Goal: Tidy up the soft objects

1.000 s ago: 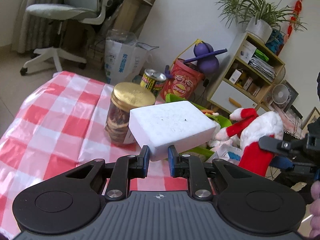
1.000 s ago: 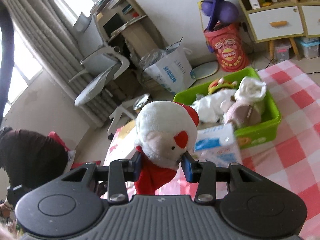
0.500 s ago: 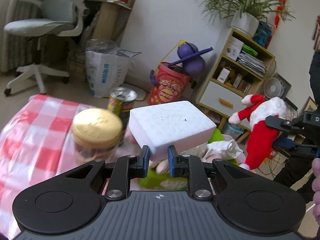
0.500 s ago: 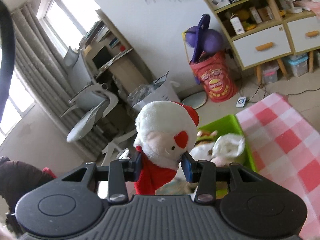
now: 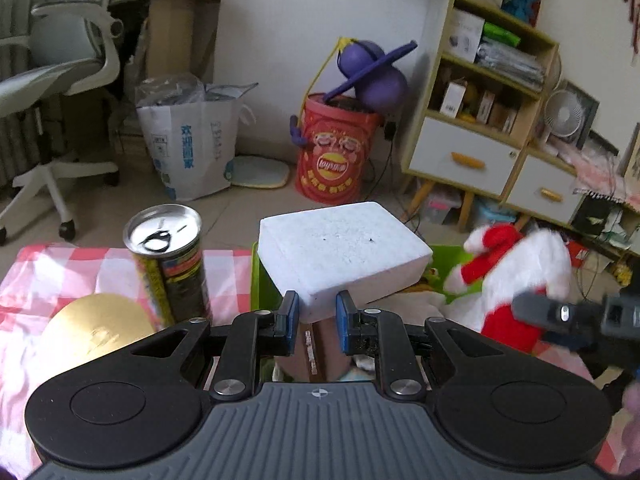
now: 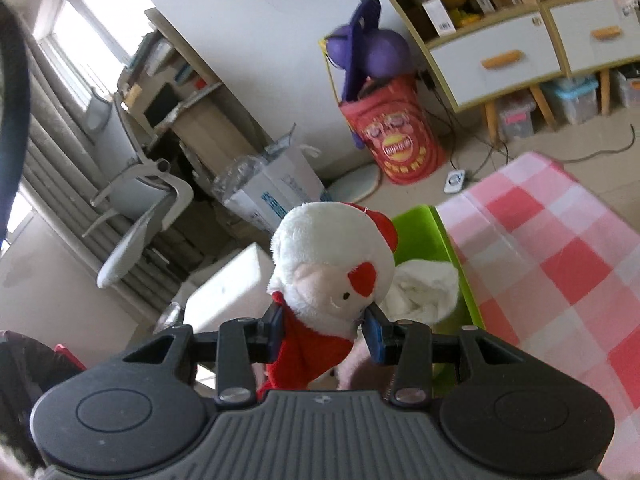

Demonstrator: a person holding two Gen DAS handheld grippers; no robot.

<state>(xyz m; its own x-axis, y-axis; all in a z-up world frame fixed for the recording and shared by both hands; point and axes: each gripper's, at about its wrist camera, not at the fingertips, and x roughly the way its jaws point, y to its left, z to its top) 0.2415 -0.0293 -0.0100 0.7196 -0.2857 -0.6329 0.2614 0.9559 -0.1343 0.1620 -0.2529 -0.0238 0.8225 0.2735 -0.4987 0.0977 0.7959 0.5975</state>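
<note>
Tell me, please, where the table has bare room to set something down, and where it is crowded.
Free: the checked cloth right of the green bin. Crowded: the bin holds a white soft thing; on its other side, the can and the gold lid stand close together.

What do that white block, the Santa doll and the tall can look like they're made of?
White block: probably foam, going by its matte, grainy, pitted surface.
Santa doll: plush fabric, with fuzzy white pile and red cloth.
Tall can: shiny metal pull-tab lid; the body carries a printed label, so its material is unclear.
</note>
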